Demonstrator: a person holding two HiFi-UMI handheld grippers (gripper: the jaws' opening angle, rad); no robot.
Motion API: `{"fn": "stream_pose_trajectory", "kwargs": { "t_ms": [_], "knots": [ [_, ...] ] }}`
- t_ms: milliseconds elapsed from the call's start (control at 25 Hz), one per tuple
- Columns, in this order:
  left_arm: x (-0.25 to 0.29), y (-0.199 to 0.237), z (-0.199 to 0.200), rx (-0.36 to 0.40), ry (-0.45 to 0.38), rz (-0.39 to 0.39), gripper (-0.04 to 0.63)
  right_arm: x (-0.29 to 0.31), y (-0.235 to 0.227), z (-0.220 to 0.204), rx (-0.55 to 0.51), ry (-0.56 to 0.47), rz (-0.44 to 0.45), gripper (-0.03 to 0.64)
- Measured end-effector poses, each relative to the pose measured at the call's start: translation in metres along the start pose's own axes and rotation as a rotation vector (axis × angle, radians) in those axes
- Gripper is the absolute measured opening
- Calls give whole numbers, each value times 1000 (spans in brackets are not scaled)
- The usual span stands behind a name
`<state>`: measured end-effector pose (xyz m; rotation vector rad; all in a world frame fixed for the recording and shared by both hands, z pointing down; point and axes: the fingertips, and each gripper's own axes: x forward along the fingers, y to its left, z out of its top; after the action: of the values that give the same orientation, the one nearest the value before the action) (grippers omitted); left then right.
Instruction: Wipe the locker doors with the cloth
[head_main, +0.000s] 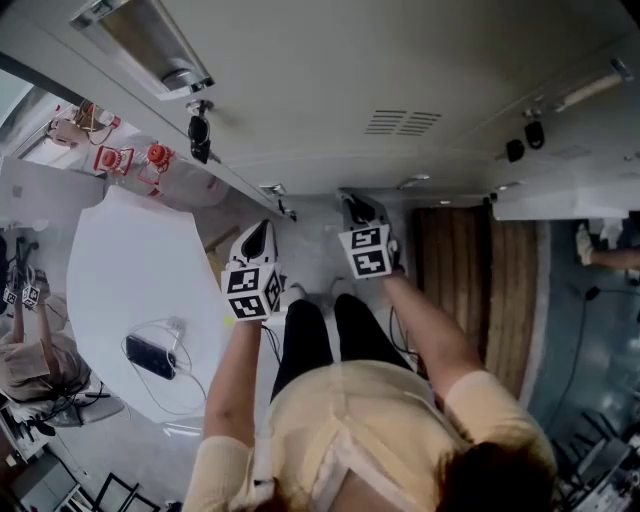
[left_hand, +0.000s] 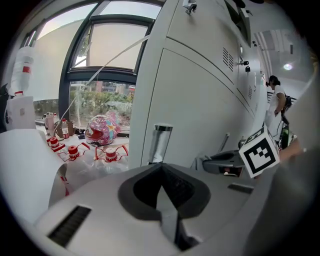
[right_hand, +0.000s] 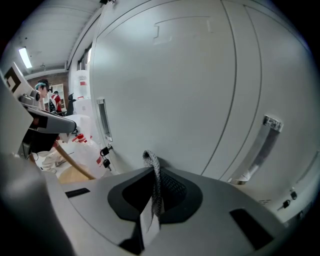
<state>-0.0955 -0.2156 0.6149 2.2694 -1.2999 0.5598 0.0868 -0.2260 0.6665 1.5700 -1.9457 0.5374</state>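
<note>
A small fold of grey patterned cloth (right_hand: 152, 172) sticks up between the jaws of my right gripper (right_hand: 151, 181), which is shut on it and held close to a pale grey locker door (right_hand: 175, 85). In the head view the right gripper (head_main: 360, 214) points at the foot of the lockers (head_main: 330, 110); the cloth is hidden there. My left gripper (head_main: 256, 246) hovers beside it to the left, apart from the lockers. Its jaws are shut with nothing in them, and the left gripper (left_hand: 161, 175) faces a locker door (left_hand: 200, 110) with a metal handle (left_hand: 160, 144).
A white round table (head_main: 120, 270) with a black device (head_main: 150, 356) and cable stands at my left. Red-capped bottles (left_hand: 72, 151) and a colourful helmet (left_hand: 101, 130) sit by the window. Padlocks (right_hand: 105, 152) hang on a door. People stand at the far left (head_main: 30, 350) and right (left_hand: 276, 102).
</note>
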Motion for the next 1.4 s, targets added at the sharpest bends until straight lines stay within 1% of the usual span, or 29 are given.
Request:
{"fn": "stream_pose_trajectory", "kwargs": {
  "t_ms": [360, 520, 720, 1120, 1400],
  "knots": [
    [15, -22, -2, 19, 19, -31, 2, -14, -46, -14, 31, 7, -76, 18],
    [24, -35, 6, 22, 9, -53, 2, -20, -63, -19, 44, 10, -110, 18],
    [27, -50, 17, 46, -3, -82, 2, -32, -75, -23, 63, 8, -140, 18],
    [19, -51, 32, 71, -25, -109, 2, -66, -81, -17, 126, -29, -182, 18],
    [14, -47, 35, 78, -24, -114, 2, -88, -76, 2, 144, -69, -197, 18]
  ]
}}
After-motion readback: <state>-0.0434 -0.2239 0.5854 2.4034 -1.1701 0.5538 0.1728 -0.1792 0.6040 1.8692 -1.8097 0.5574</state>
